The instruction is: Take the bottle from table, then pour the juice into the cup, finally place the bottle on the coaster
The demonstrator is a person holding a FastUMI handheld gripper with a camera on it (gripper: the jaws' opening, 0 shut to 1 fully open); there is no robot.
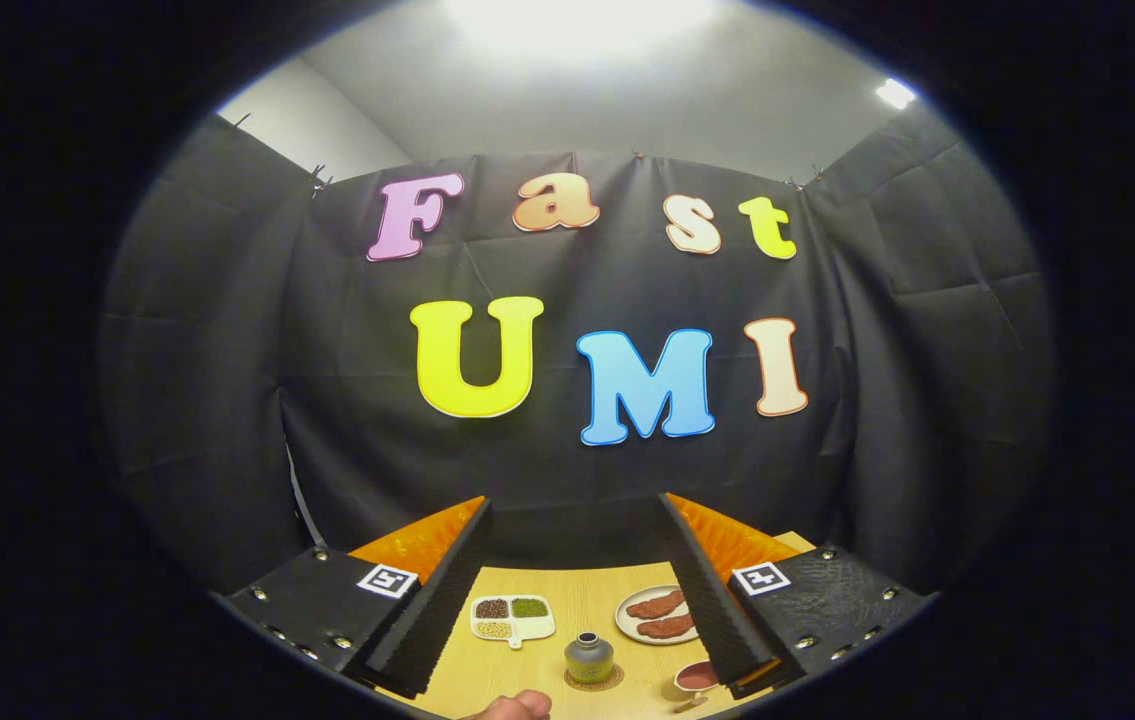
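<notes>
— Where do you have the gripper (577,560) right now?

— High above the table (527,670), looking down along its two fingers. They are spread wide, nothing between the pads, with the whole tabletop showing in the gap.

— And the bottle?

— The bottle (588,655) stands upright between the fingers from my view, but well below and ahead of them, not touched. It sits on a round coaster (594,682). The cup (695,678) is just to its right, close by my right finger (717,600), with something reddish-brown in it. I can't tell from this height and at this small size whether that is juice already poured or only the cup's colour.

— So which step are you on?

— My reading: either the very start, before the reach, or the very end, with the bottle already set down. With the jaws apart and the bottle on the coaster, both fit. I lean to the end, though I would not swear to it.

— Anything else in the way?

— A divided dish (512,618) of grains beyond the bottle to the left, a plate (657,615) with two brown pieces to the right, and part of a hand (517,707) at the near table edge.

— Next move?

— If a grasp is due, I need to come straight down, centre the bottle between the pads, and steer clear of the cup.
</notes>
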